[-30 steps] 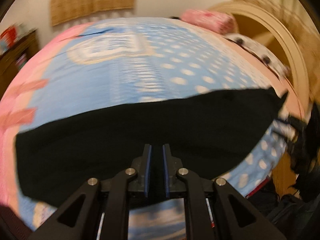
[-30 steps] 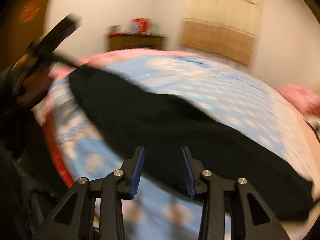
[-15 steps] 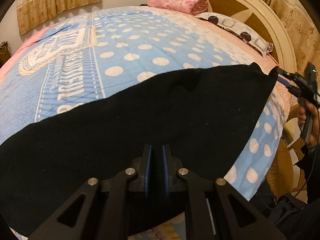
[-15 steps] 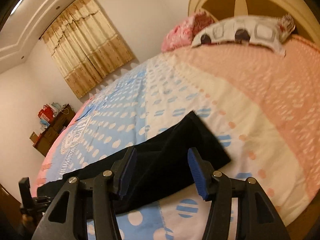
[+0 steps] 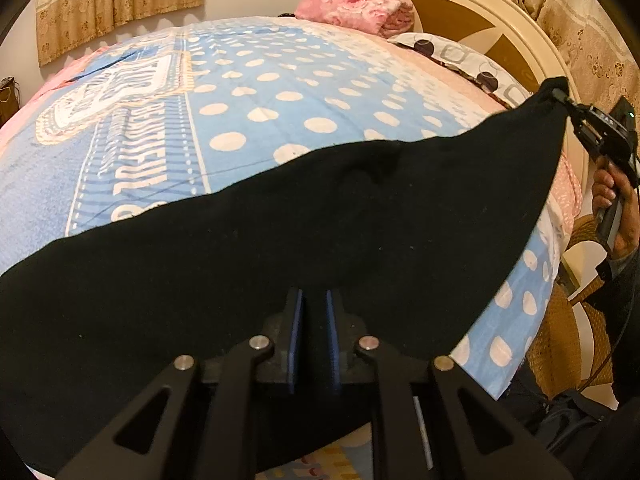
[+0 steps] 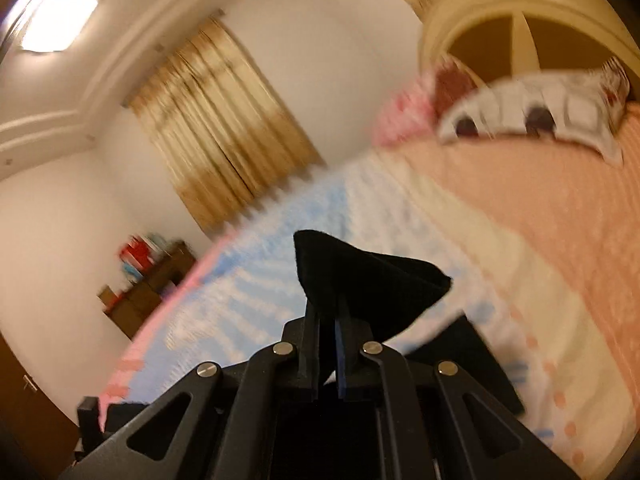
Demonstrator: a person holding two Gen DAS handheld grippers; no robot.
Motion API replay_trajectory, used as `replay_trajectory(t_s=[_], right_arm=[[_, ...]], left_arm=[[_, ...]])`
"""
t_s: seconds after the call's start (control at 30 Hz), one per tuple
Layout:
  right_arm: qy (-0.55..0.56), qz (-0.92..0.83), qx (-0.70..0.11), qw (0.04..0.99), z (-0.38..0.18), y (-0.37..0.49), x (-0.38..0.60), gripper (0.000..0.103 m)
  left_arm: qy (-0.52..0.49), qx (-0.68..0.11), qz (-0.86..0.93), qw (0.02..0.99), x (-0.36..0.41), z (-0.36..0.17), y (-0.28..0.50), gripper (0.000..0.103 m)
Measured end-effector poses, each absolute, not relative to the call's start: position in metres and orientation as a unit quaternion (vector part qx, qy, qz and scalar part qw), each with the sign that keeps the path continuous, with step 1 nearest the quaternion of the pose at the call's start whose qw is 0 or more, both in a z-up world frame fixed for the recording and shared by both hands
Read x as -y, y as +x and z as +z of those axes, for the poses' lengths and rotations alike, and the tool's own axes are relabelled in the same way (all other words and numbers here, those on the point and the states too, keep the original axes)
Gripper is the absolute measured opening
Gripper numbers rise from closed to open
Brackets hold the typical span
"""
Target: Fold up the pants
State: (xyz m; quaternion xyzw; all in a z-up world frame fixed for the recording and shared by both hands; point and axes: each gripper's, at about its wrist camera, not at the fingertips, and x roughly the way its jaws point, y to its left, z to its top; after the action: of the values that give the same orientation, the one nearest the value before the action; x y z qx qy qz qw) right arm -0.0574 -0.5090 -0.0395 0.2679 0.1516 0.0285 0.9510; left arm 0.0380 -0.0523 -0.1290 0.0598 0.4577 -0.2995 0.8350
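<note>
The black pants (image 5: 320,232) stretch across the near side of the blue polka-dot bedspread (image 5: 280,92). My left gripper (image 5: 314,300) is shut on the near edge of the pants. My right gripper (image 6: 328,308) is shut on a corner of the pants (image 6: 360,280) and holds it lifted above the bed. In the left wrist view the right gripper (image 5: 568,102) shows at the far right, pinching the raised end of the pants, with the hand behind it.
A cream headboard (image 5: 480,12), a patterned pillow (image 5: 460,56) and a pink folded blanket (image 5: 356,12) are at the bed's head. A wicker chair (image 5: 560,340) stands by the bed's right side. A wooden dresser (image 6: 148,292) stands against the far wall.
My right gripper has shut on the end of the pants and lifted it off the bed. My left gripper stays shut on the pants' edge.
</note>
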Motion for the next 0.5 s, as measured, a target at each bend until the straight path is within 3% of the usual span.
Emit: replay_trajectory(t_s=[0.1,0.3,0.5], right_arm=[[0.294,0.027,-0.13,0.947,-0.059,-0.069,0.523,0.005],[0.446,-0.037,-0.203,0.871,-0.167,-0.083,0.576,0.006],[0.43,-0.065,-0.216,0.874,-0.177,-0.101,0.578,0.01]], left_arm=[[0.06,-0.455,-0.303,0.835,0.053,-0.129,0.037,0.021],[0.07,-0.45,-0.307,0.836,0.057,-0.129,0.033,0.028],[0.081,-0.444,-0.307,0.838,0.061,-0.13,0.031,0.032]])
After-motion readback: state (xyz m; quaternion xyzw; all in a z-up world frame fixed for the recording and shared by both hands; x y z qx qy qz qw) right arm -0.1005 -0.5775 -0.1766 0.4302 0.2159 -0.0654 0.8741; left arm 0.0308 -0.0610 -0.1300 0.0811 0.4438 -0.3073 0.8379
